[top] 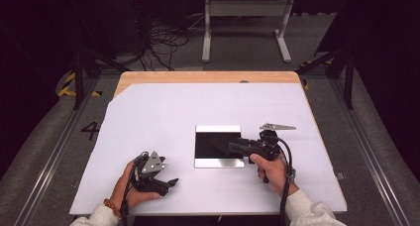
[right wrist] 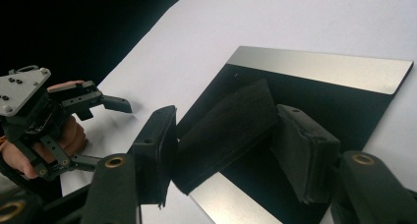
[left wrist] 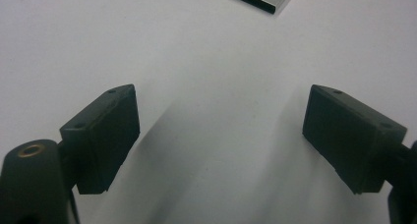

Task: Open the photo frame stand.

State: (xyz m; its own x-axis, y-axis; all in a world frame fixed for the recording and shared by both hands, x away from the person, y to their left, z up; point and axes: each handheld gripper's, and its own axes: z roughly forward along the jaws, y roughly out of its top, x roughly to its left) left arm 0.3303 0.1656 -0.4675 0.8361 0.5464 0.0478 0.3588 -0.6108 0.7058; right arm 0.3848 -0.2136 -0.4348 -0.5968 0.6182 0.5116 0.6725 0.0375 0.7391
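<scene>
- The left gripper (top: 171,183) rests on the white sheet (top: 163,112) at the near edge of the table, on the person's left and well apart from the plate. In the left gripper view its jaws stand wide apart with nothing but bare sheet between them. It is best left parked there, so that it does not crowd the working hand.
- The right gripper (top: 232,146) is doing the work. It is held low over the right-hand edge of the plate and points across it, its jaws roughly half open.
- In the right gripper view a dark block lies between those jaws. It is probably a jaw mirrored in the glossy surface, so nothing appears to be gripped, though that is a judgement.
- The plate (top: 218,162) is flat and square, dark and mirror-like with pale bands along two edges. It lies flat on the sheet near the middle of the table, just ahead of the right hand.
- To take it well, one jaw probably has to slip under the edge while the other comes down on top. A flat, thin plate offers no side to pinch.
- A low, shallow approach at the near right edge should keep the plate from skating away over the smooth sheet.
- The jaws should close slowly, since the glossy face looks slippery and easy to scratch.
</scene>
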